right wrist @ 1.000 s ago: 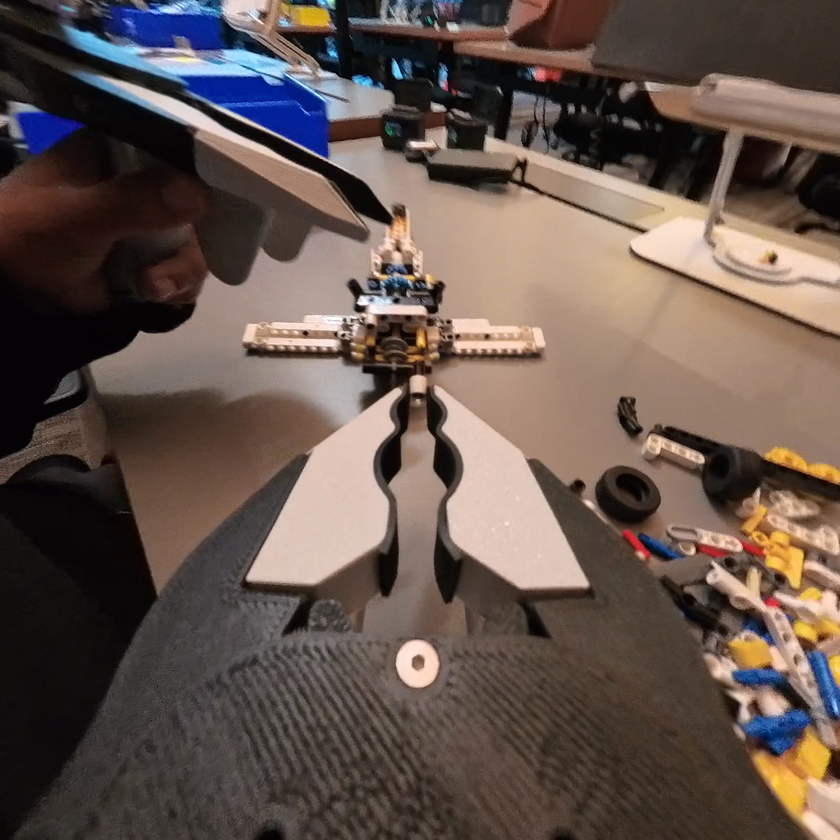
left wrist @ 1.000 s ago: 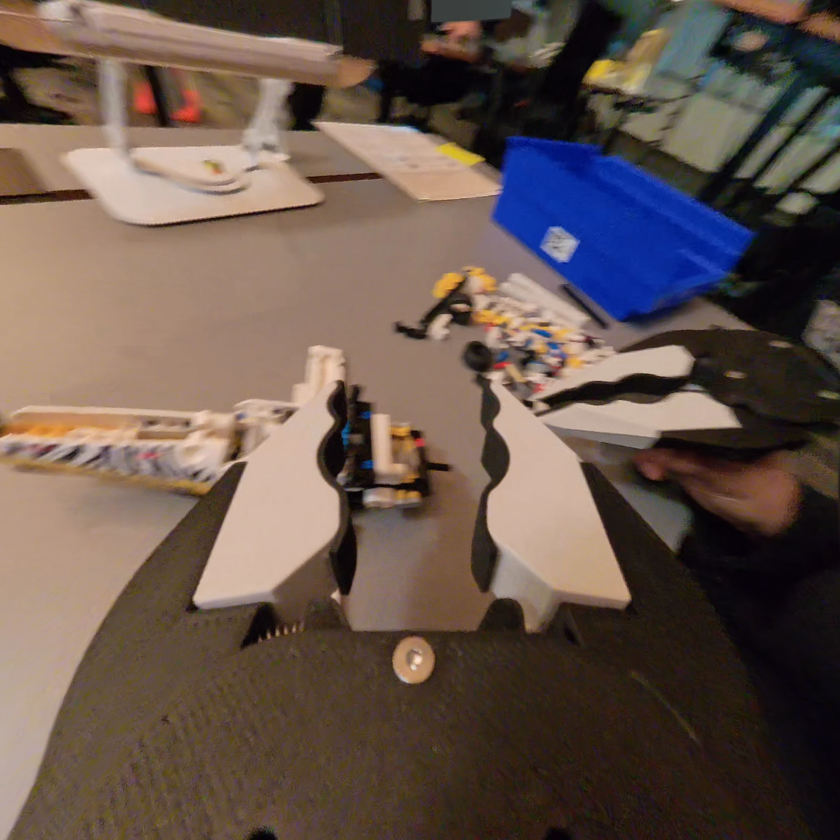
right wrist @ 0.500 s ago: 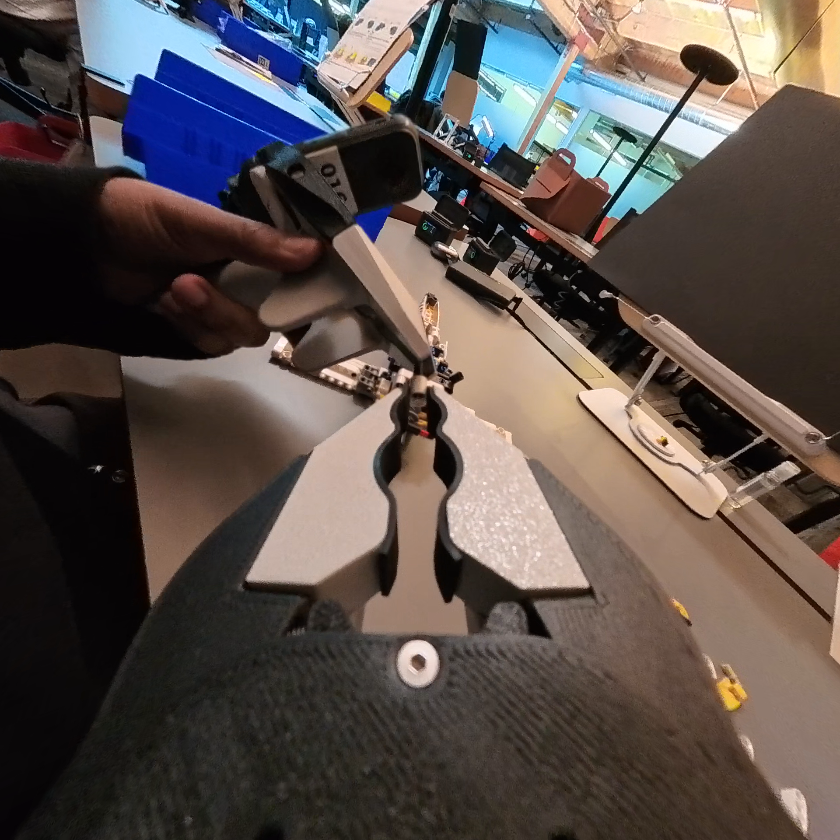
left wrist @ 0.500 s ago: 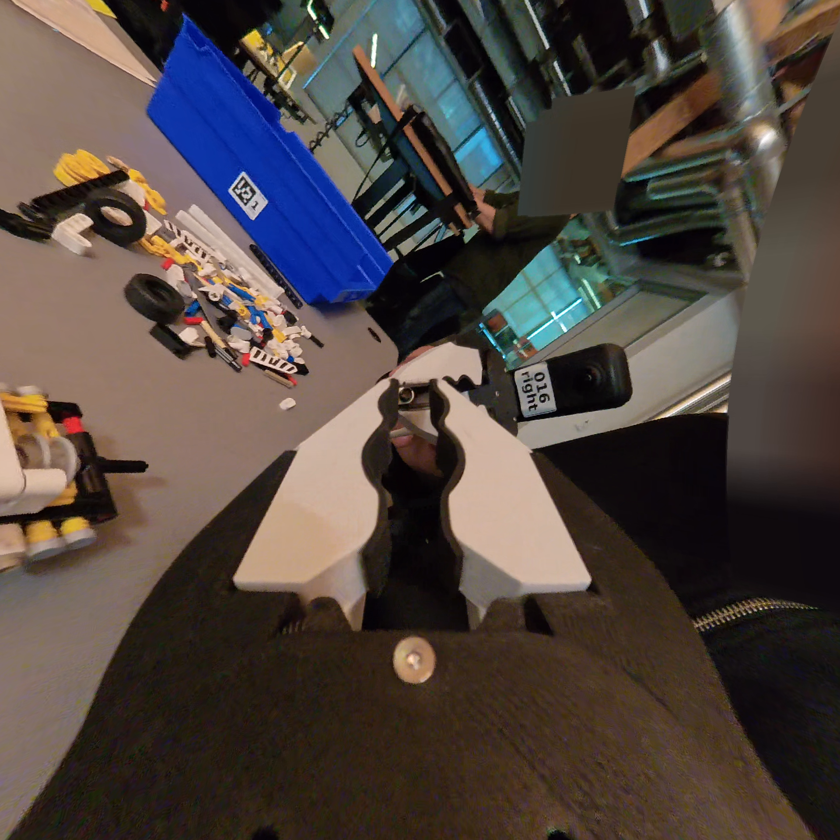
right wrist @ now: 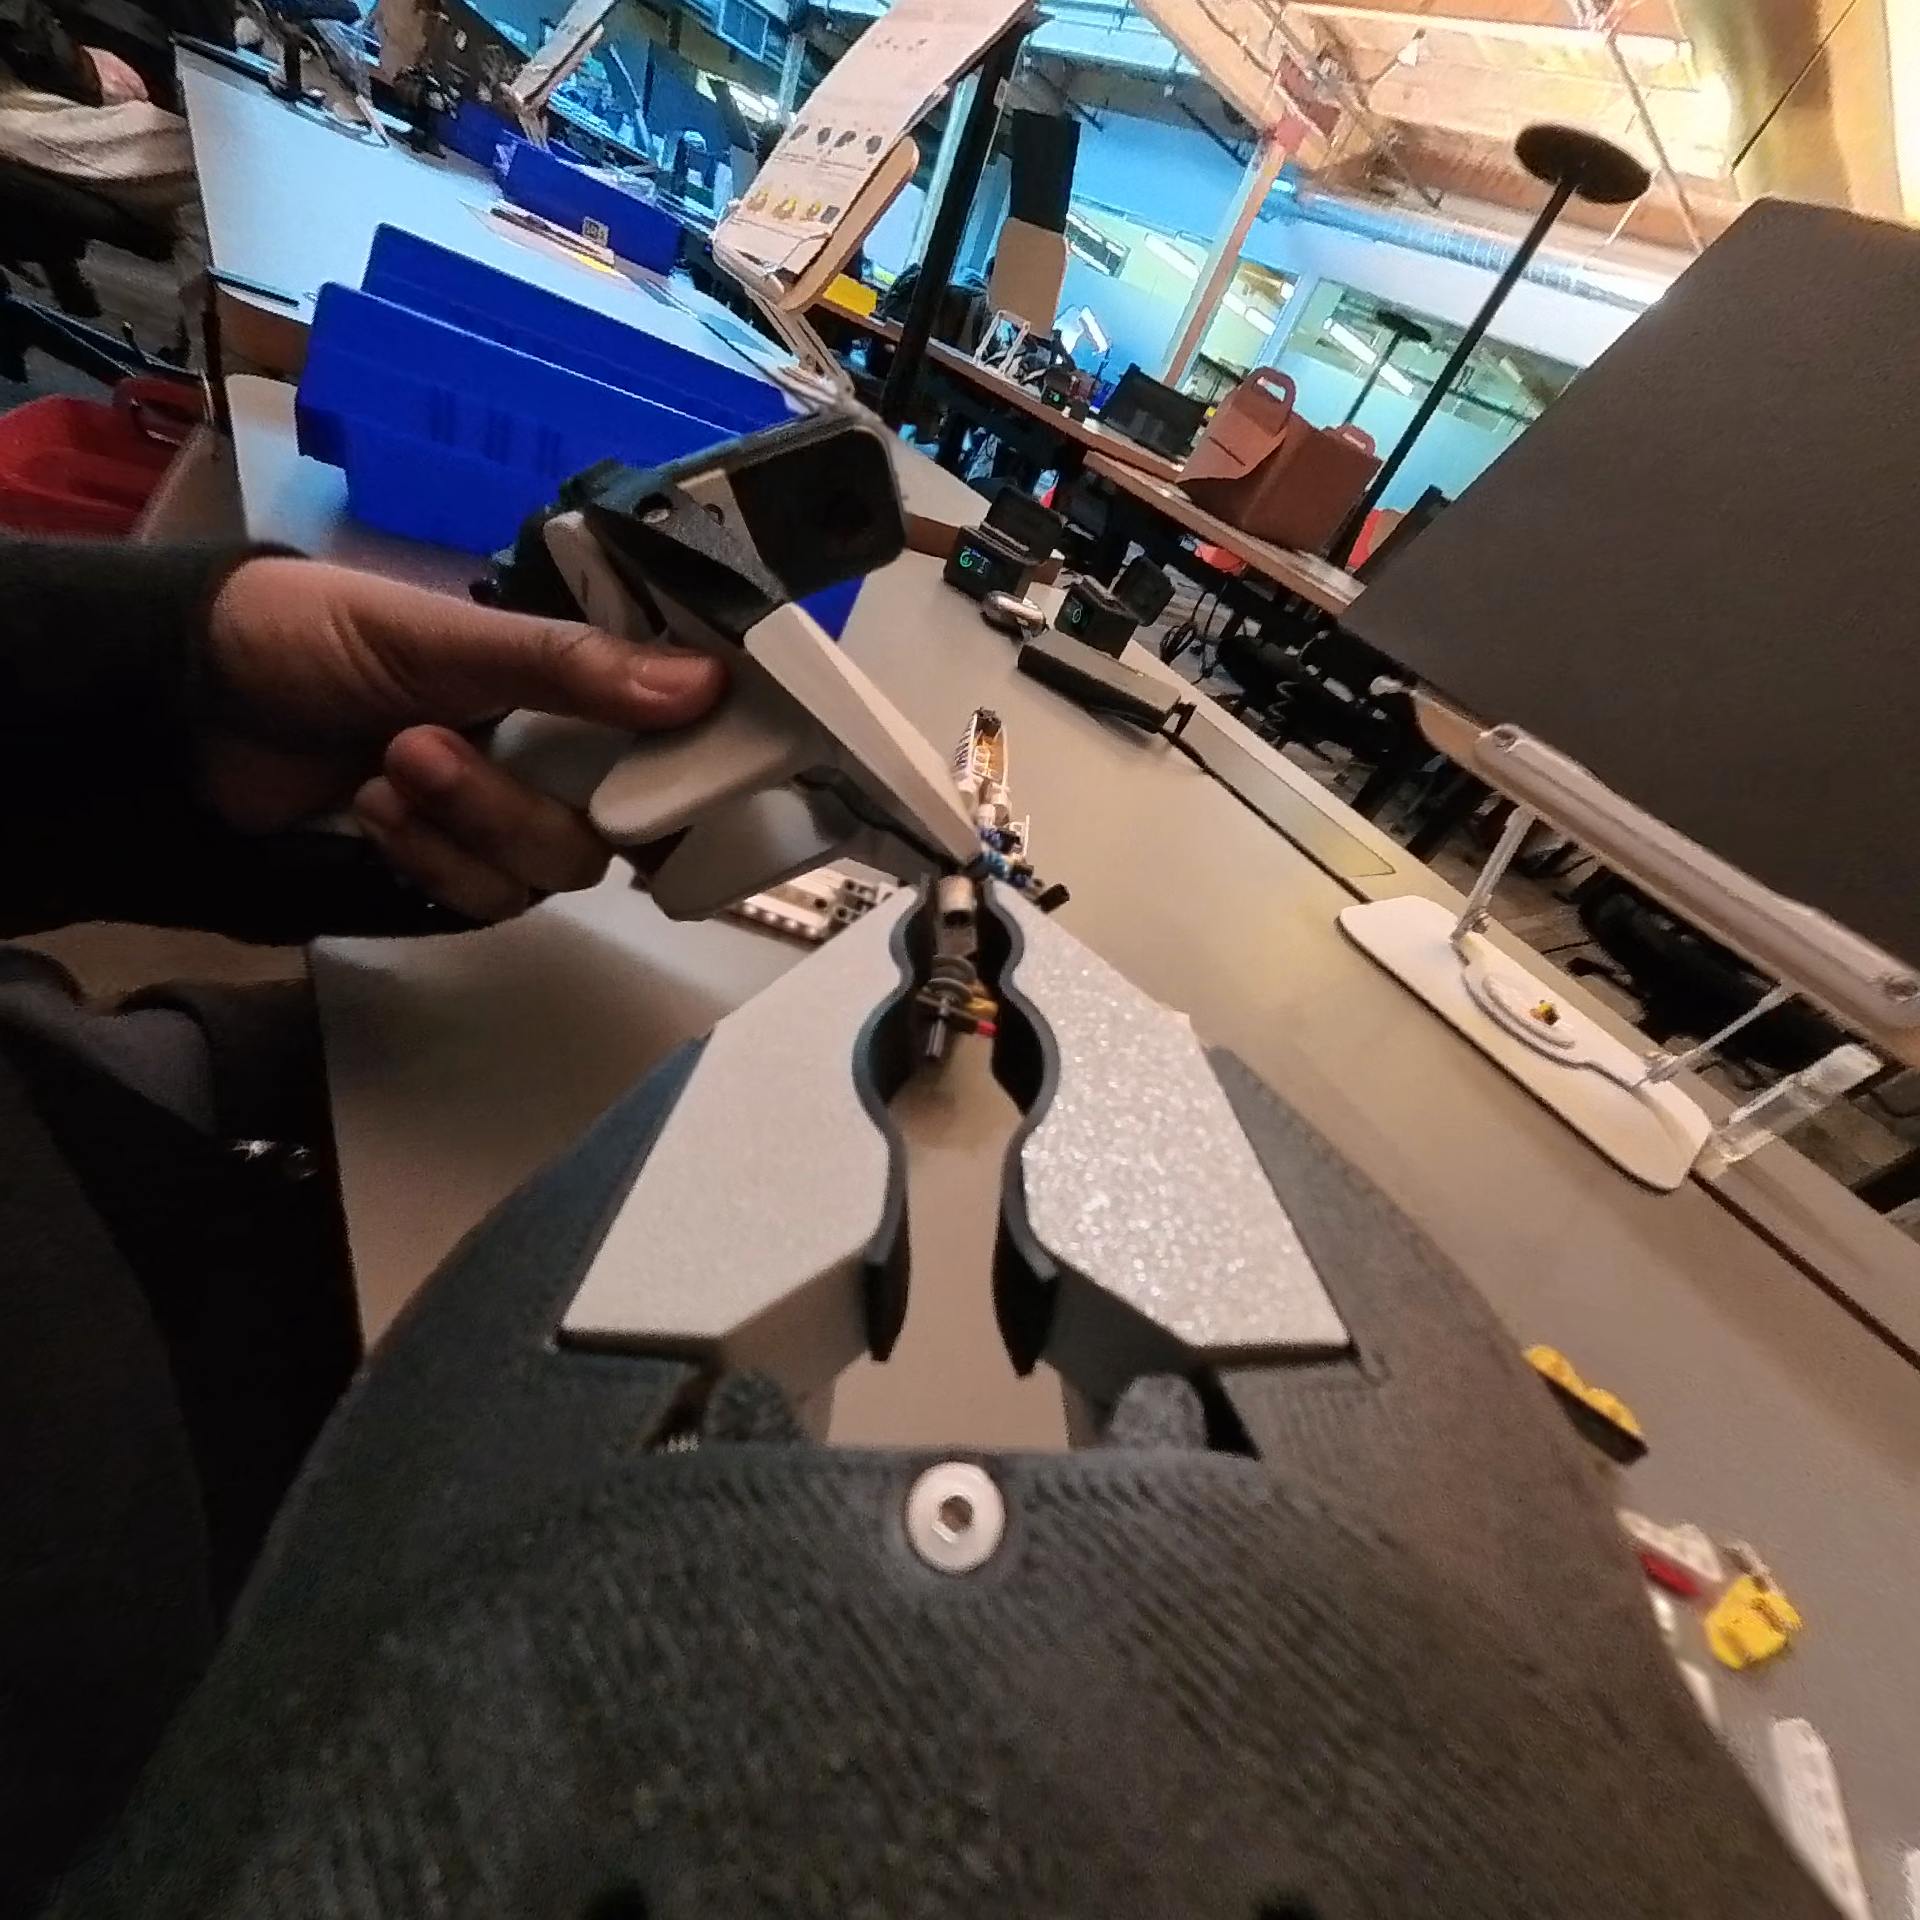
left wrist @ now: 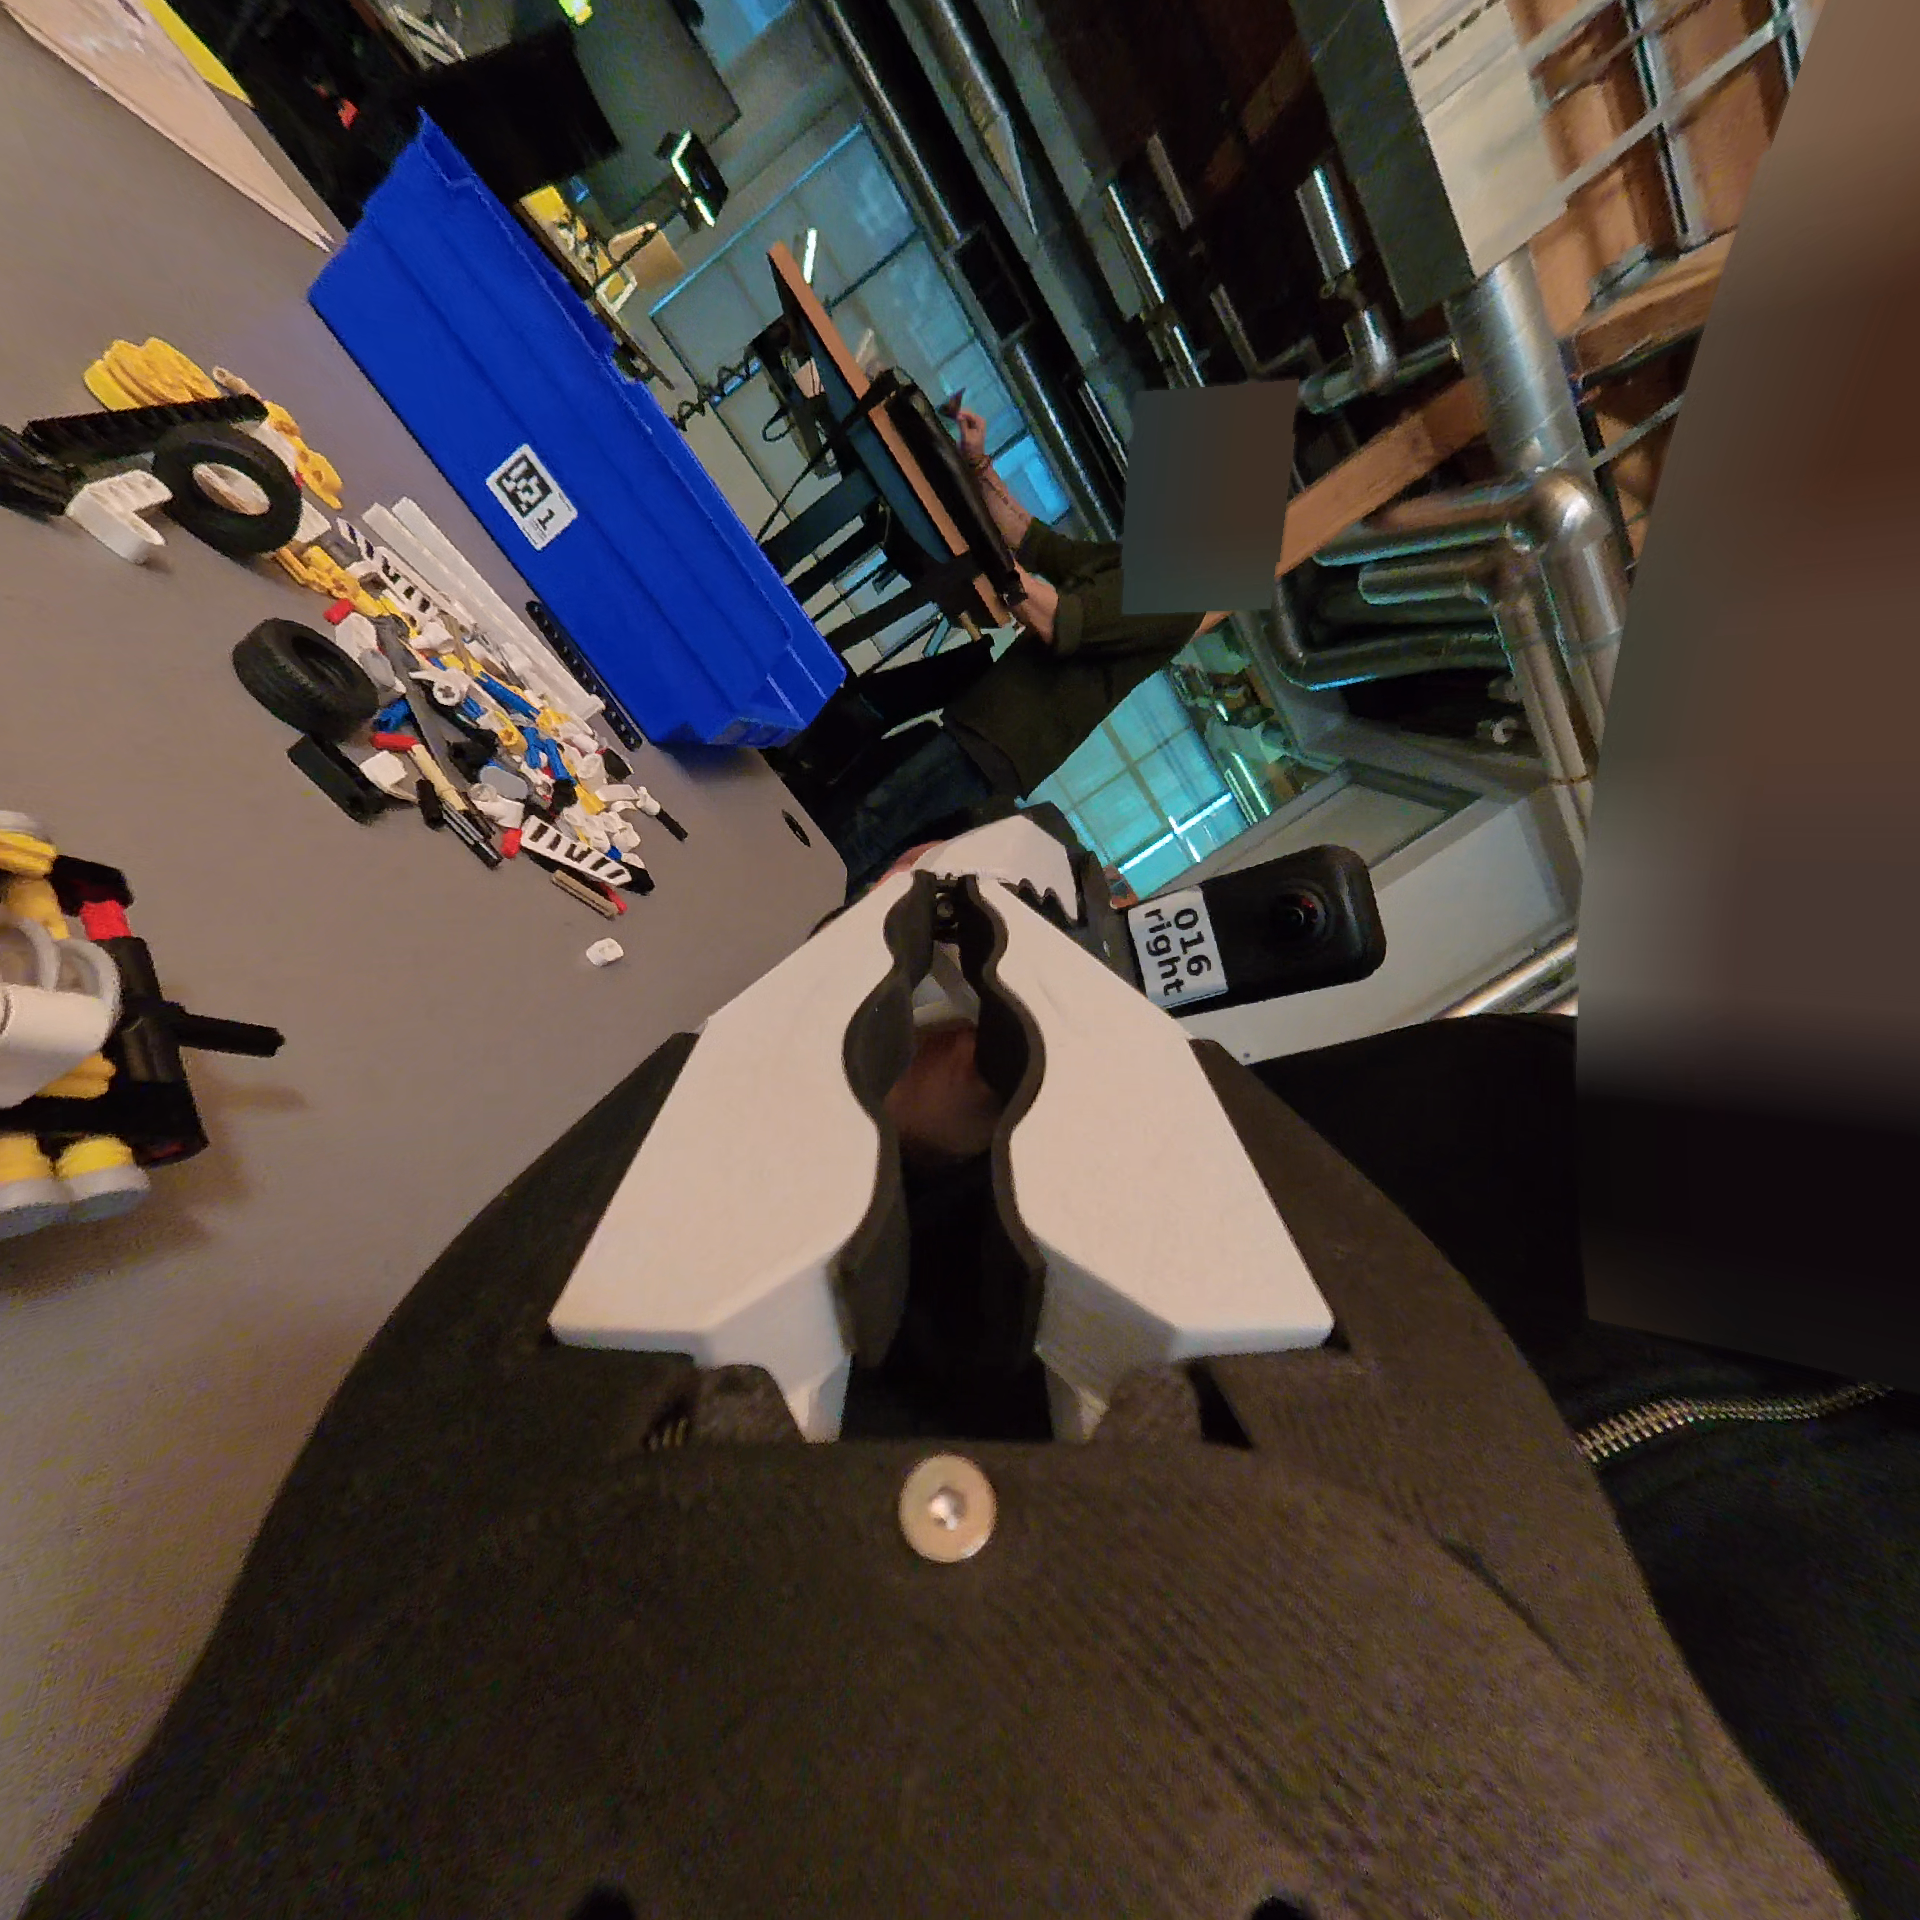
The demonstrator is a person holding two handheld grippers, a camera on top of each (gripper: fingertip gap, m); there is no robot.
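Note:
My right gripper [right wrist: 954,906] is shut on a small grey connector piece [right wrist: 954,896] that sticks out past its fingertips, above the grey table [right wrist: 1195,914]. My left gripper [left wrist: 945,896] is shut, held in a hand [right wrist: 416,727]. Its tips [right wrist: 961,844] meet the far end of that piece, which shows end-on as a small round hole in the left wrist view [left wrist: 941,916]. I cannot tell whether the left pads pinch anything. The right gripper's white fingers [left wrist: 1023,857] show just behind. A white, yellow and black brick model lies on the table [left wrist: 73,1081], also seen in the right wrist view [right wrist: 985,764].
A pile of loose small bricks [left wrist: 488,738] with two black tyres [left wrist: 301,675] lies beside a blue bin [left wrist: 582,499]. A white lamp base [right wrist: 1507,1023] stands at the right, a few loose bricks [right wrist: 1756,1631] near me, blue bins [right wrist: 499,416] far left. A person [left wrist: 1039,675] sits beyond the table edge. The grippers are tip to tip, or close to it.
My left gripper swung away from the model, turned toward the right gripper and went from wide open to shut at the grey piece's end. My right gripper rose, still holding the piece.

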